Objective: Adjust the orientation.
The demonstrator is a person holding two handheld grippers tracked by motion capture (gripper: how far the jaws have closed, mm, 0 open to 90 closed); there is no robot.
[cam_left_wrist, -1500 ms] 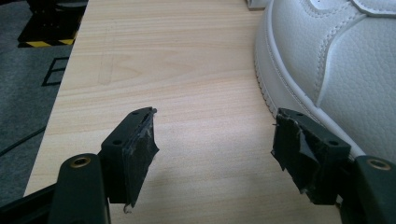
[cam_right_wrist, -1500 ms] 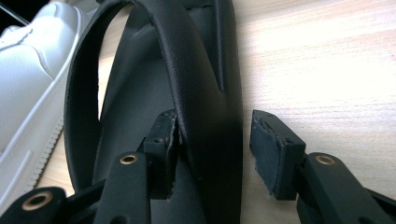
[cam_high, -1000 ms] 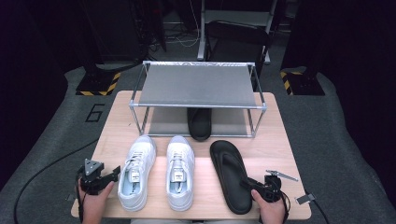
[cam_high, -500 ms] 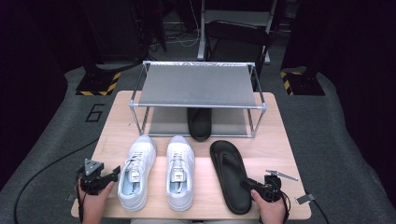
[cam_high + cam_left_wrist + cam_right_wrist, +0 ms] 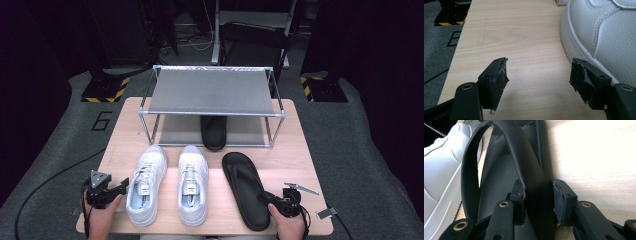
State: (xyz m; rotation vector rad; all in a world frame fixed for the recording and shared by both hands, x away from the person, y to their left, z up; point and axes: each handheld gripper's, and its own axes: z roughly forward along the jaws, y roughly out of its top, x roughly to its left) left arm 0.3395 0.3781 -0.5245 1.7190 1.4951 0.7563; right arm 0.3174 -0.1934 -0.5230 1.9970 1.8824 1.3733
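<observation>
1. Black flip-flop: flat on the wooden table, at about 5 o'clock from the table's middle, toe towards the rack
2. Right gripper: at the flip-flop's heel end, 5 o'clock on the table; jaws have just been closing, with the strap and sole edge between them; the left pad touches the strap, the right pad sits just off the sole edge
3. Left gripper: at 7 o'clock, jaws apart over bare wood, nothing between them, just beside the left white sneaker
4. Right white sneaker: between its mate and the flip-flop
5. Metal shoe rack: at 12 o'clock, second black flip-flop on its lower level
</observation>
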